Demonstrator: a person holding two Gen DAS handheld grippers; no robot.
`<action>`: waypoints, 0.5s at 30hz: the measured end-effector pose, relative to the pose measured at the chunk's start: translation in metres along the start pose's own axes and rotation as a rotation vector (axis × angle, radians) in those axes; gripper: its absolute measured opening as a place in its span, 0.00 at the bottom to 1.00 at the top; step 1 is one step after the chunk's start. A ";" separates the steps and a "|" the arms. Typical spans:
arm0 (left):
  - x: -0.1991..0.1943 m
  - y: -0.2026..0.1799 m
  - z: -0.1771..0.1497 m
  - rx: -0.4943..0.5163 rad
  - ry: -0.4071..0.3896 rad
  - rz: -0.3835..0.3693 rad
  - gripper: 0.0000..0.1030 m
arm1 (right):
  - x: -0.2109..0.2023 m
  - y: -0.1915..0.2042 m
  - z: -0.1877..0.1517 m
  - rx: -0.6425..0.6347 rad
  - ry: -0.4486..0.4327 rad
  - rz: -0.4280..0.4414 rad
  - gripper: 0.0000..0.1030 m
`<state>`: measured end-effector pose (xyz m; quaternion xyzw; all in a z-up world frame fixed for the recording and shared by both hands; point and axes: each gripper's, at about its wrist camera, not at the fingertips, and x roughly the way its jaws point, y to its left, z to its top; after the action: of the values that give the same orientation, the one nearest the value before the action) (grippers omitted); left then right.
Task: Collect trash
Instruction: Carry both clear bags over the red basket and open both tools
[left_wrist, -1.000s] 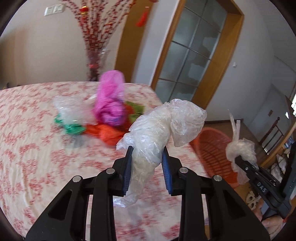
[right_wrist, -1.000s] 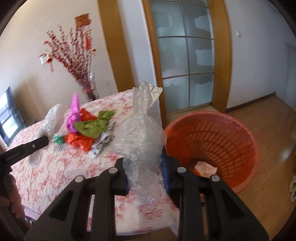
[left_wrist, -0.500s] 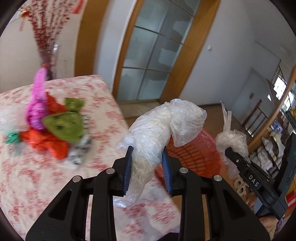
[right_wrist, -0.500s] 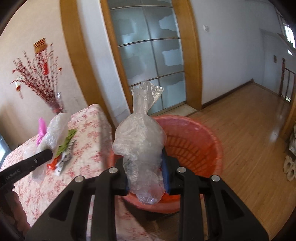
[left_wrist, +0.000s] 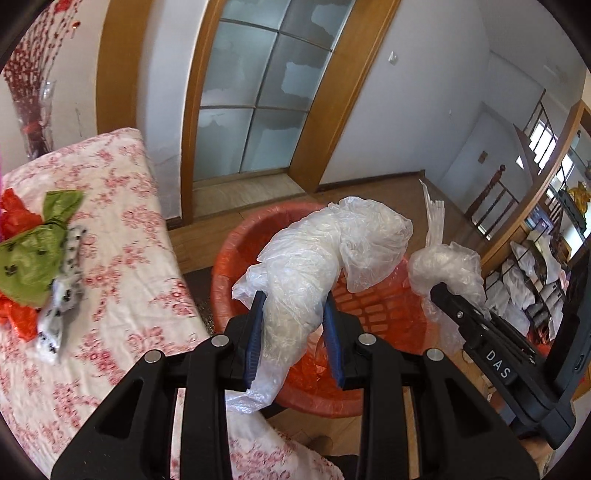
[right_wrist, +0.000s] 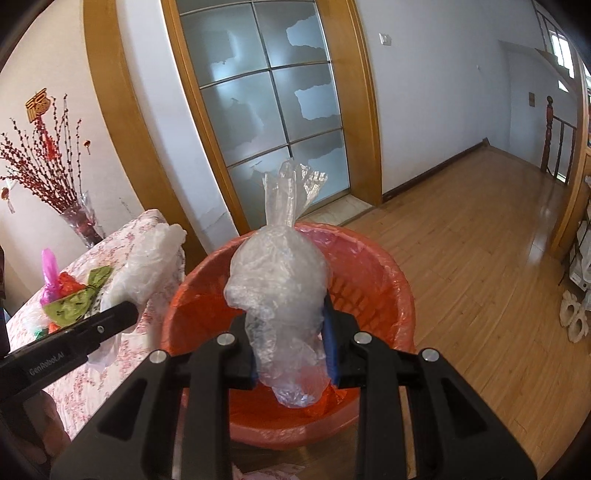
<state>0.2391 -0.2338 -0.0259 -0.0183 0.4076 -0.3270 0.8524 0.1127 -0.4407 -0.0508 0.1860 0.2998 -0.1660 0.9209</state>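
Note:
My left gripper (left_wrist: 293, 310) is shut on a crumpled whitish plastic bag (left_wrist: 314, 258) and holds it over the near rim of the orange trash basket (left_wrist: 236, 251). My right gripper (right_wrist: 290, 328) is shut on a clear knotted plastic bag (right_wrist: 277, 273) and holds it above the orange basket (right_wrist: 376, 266). The right gripper with its bag also shows in the left wrist view (left_wrist: 443, 269), at the basket's right side. The left gripper's finger (right_wrist: 110, 317) and its bag (right_wrist: 147, 262) show in the right wrist view.
A table with a red-flowered cloth (left_wrist: 122, 236) stands left of the basket, with green (left_wrist: 33, 254), orange (left_wrist: 14, 218) and spotted white bags (left_wrist: 61, 295) on it. A vase of red branches (right_wrist: 79, 221) stands at its far end. Wooden floor (right_wrist: 480, 240) lies right.
Both grippers have swung right, from over the table to above the orange basket, each still holding its bag. The pile on the table has slid to the left edge of both views.

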 end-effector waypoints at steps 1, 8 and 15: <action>0.003 -0.001 0.000 0.002 0.006 -0.001 0.29 | 0.002 -0.002 0.000 0.004 0.003 0.000 0.26; 0.017 -0.005 -0.002 0.014 0.038 0.003 0.29 | 0.021 -0.005 0.004 0.021 0.022 -0.004 0.27; 0.026 0.000 -0.005 -0.018 0.062 0.021 0.43 | 0.028 -0.013 0.006 0.056 0.030 0.009 0.47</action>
<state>0.2472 -0.2472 -0.0469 -0.0114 0.4369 -0.3149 0.8425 0.1316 -0.4597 -0.0667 0.2158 0.3081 -0.1673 0.9114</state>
